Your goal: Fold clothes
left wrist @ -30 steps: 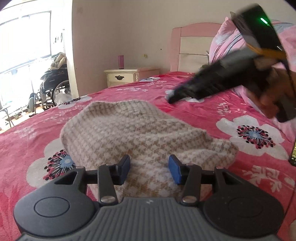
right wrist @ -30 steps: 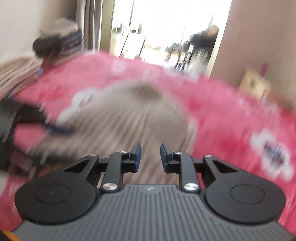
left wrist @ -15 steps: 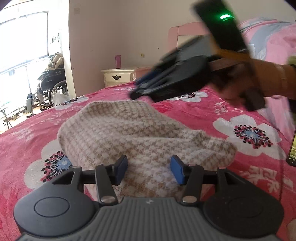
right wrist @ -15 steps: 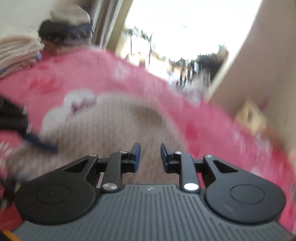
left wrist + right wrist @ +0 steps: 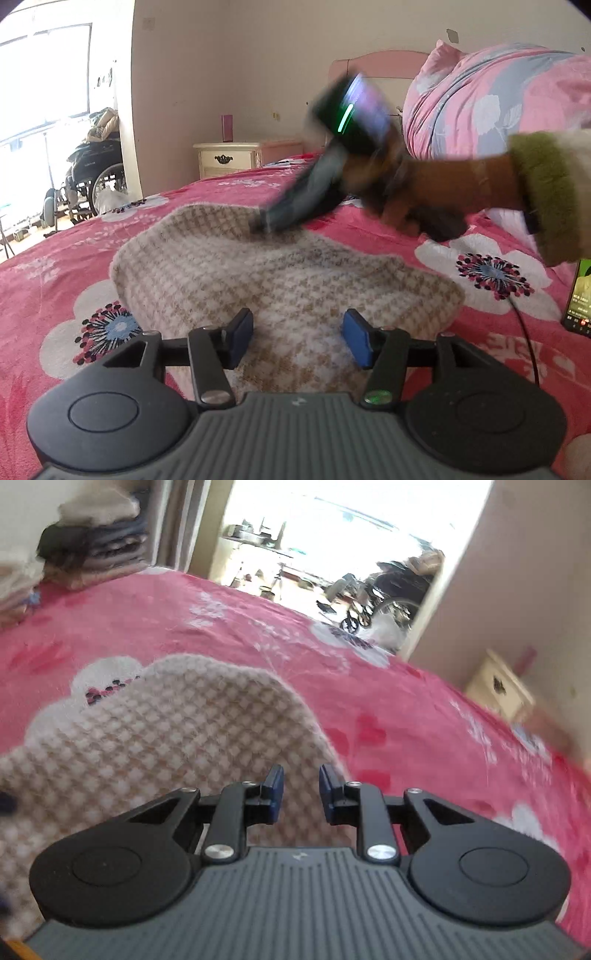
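The beige checked garment (image 5: 258,273) lies bunched on the red floral bed (image 5: 369,236). The left tool (image 5: 298,334) hovers at its near edge, jaws apart and empty; the right tool (image 5: 300,794), jaws narrowly apart, reaches its far edge. A shallow pinch could catch only one layer, skewing the fold. A phone (image 5: 579,299) and its cable (image 5: 526,338) lie close by and could snag.

Left hand-held gripper (image 5: 298,334) gapes wide; right hand-held gripper (image 5: 301,793) narrowly parted.

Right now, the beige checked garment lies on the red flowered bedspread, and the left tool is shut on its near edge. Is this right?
Not quite. The left tool is open: in the left wrist view its two blue pads stand wide apart above the near edge of the beige checked garment, gripping nothing. The rest is right: the garment lies on the red flowered bedspread.
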